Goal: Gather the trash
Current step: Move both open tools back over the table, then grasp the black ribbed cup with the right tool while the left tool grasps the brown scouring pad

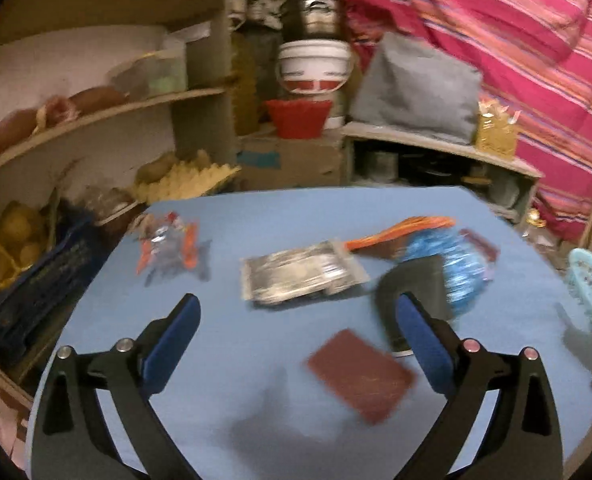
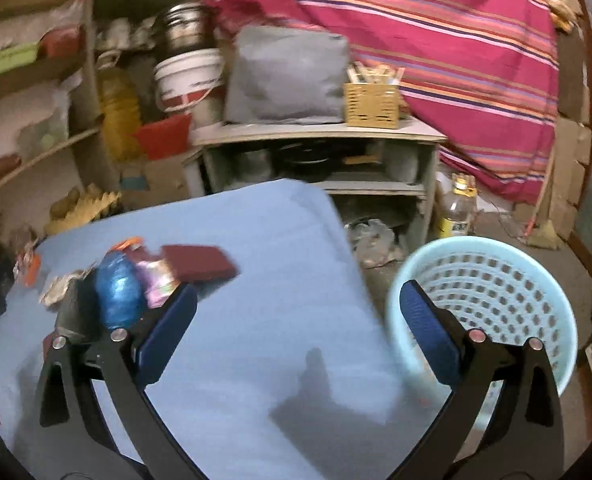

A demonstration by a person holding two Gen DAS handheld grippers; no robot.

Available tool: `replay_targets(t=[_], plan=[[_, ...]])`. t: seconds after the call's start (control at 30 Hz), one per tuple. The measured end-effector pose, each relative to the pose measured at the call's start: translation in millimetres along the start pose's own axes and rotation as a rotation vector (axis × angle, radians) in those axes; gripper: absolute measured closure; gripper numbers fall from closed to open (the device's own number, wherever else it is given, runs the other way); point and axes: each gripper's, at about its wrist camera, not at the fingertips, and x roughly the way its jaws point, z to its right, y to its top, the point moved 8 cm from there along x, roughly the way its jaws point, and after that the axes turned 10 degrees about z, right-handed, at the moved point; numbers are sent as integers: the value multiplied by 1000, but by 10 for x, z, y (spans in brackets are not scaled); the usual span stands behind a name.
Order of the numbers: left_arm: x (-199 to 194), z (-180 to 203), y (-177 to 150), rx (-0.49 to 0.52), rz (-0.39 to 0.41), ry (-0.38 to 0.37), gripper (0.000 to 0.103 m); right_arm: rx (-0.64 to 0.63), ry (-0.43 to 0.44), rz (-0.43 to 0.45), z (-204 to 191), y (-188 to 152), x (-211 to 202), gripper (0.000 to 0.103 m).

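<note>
We note the left gripper (image 1: pixel 296 304) spread wide, empty, over the blue-covered desk (image 1: pixel 256 224); right gripper (image 2: pixel 298 294) likewise wide, empty; silver foil wrapper (image 1: pixel 300 276), crumpled blue plastic bag (image 1: pixel 452 264), flat maroon packet (image 1: pixel 360 380) lie on desk; pale-blue perforated plastic basket (image 2: pixel 496 280) stands beside desk's right edge.

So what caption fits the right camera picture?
Open right gripper above the blue table, beside the pale blue basket.
</note>
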Motion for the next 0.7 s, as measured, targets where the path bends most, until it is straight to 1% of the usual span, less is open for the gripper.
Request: replay_targets(t=[0.07, 0.17, 0.27, 0.33, 0.37, 0.47, 0.57, 0.6, 0.63, 0.7], plan=[[67, -150, -90, 6, -32, 18, 7, 0, 32, -3, -246, -16, 20, 4], [91, -361, -124, -1, -29, 44, 7, -19, 55, 4, -549, -22, 17, 4], [96, -528, -138, -35, -25, 54, 7, -78, 17, 18, -783, 6, 28, 4], [135, -622, -152, -41, -38, 72, 7, -92, -5, 23, -854, -4, 30, 4], [130, -656, -160, -38, -38, 82, 7, -90, 0, 14, -909, -26, 41, 4], [109, -782, -138, -41, -28, 131, 7, -66, 56, -24, -1134, -113, 122, 4], [64, -845, -109, -91, -12, 103, 7, -71, 81, -33, -1343, -163, 162, 4], [44, -865, -95, -102, -2, 105, 7, -72, 78, -37, -1381, -181, 166, 4], [32, -881, -86, -99, 6, 113, 7, -72, 78, -37, -1438, -201, 168, 4], [48, -874, -85, -75, -6, 111, 7, -83, 132, -60, -1606, -262, 208, 4]])
